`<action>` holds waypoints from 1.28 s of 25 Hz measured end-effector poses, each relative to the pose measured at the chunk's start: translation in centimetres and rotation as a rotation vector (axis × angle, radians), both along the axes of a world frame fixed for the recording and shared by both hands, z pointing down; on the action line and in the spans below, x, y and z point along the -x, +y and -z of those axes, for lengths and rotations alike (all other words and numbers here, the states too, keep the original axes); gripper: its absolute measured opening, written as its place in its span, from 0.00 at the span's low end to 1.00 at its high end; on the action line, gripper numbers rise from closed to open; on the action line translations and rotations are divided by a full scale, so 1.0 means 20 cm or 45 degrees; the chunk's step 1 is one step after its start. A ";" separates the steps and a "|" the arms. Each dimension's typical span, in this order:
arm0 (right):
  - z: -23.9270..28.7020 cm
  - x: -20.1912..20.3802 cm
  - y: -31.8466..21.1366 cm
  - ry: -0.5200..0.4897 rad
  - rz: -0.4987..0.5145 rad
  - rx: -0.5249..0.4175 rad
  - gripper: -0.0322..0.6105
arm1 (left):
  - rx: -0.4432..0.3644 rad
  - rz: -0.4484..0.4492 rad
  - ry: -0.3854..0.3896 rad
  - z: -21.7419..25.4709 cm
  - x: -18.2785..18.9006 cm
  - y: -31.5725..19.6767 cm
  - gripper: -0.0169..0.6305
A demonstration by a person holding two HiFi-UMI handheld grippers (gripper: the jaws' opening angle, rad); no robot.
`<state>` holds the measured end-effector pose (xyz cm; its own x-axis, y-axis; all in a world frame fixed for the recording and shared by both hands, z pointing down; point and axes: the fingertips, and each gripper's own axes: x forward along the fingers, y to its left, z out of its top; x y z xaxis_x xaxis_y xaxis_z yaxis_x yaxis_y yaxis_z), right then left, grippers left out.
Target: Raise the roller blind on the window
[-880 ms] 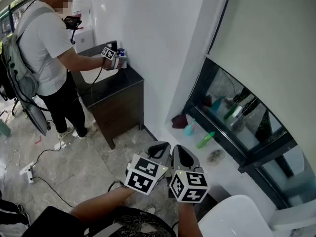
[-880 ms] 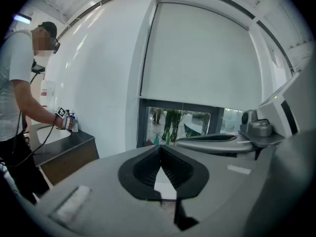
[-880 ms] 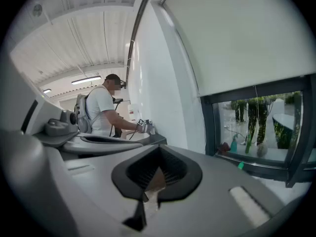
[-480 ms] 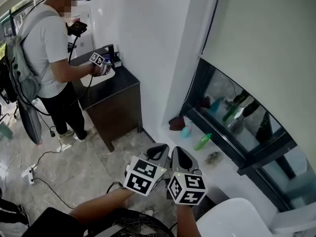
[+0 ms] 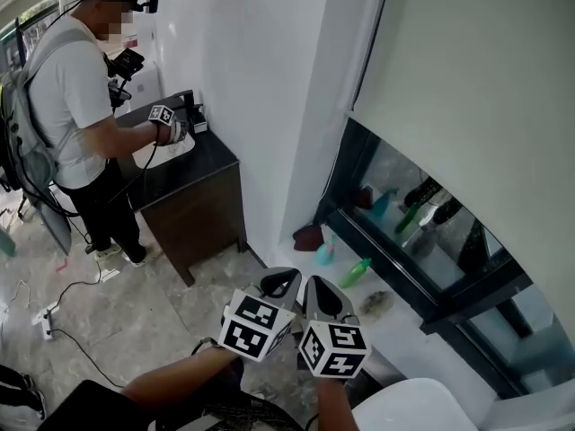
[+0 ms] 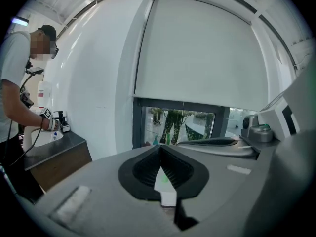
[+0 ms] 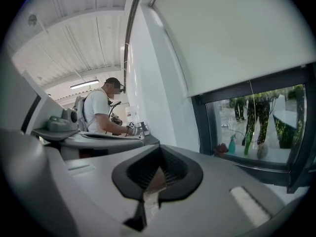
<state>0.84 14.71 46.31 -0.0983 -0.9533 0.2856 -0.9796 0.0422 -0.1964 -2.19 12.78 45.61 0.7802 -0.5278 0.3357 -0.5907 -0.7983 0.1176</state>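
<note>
Cream fabric roller blind (image 5: 467,106): hangs lowered over most of the dark-framed window (image 5: 422,290), on the wall to the right in the head view. Its bottom edge leaves only the lower strip of glass uncovered. Both gripper views show it ahead, (image 6: 197,48) and (image 7: 237,33).
Left gripper (image 5: 280,282): grey body with a black-and-white marker cube, held low in front of the person and well apart from the roller blind. Its black ribbed jaws are pressed together with nothing between them (image 6: 159,148).
Right gripper (image 5: 323,291): just beside the left gripper, tips pointing the same way and slightly downward. Its jaws are also pressed together and empty (image 7: 158,149).
White window sill (image 5: 409,330): carries a teal plastic spray bottle (image 5: 325,251) standing upright, a green plastic bottle (image 5: 356,273) lying tilted near it, and a dark red object (image 5: 308,237) against the corner.
Second person in a white T-shirt with a grey backpack (image 5: 76,106): stands at the far left and holds another marker-cube gripper over a dark brown wooden cabinet (image 5: 193,200).
Grey marbled floor (image 5: 135,303): cables lie across it.
</note>
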 end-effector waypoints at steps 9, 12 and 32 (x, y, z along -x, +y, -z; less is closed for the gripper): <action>0.00 -0.16 -0.40 0.055 -0.019 -0.006 0.04 | 0.002 -0.030 0.032 -0.01 -0.15 -0.42 0.03; 0.01 -0.19 -0.59 0.053 -0.034 -0.002 0.04 | 0.000 -0.049 0.043 0.02 -0.19 -0.61 0.03; 0.29 -0.39 -1.47 0.139 0.009 -0.121 0.04 | -0.012 -0.192 0.196 0.24 -0.34 -1.43 0.03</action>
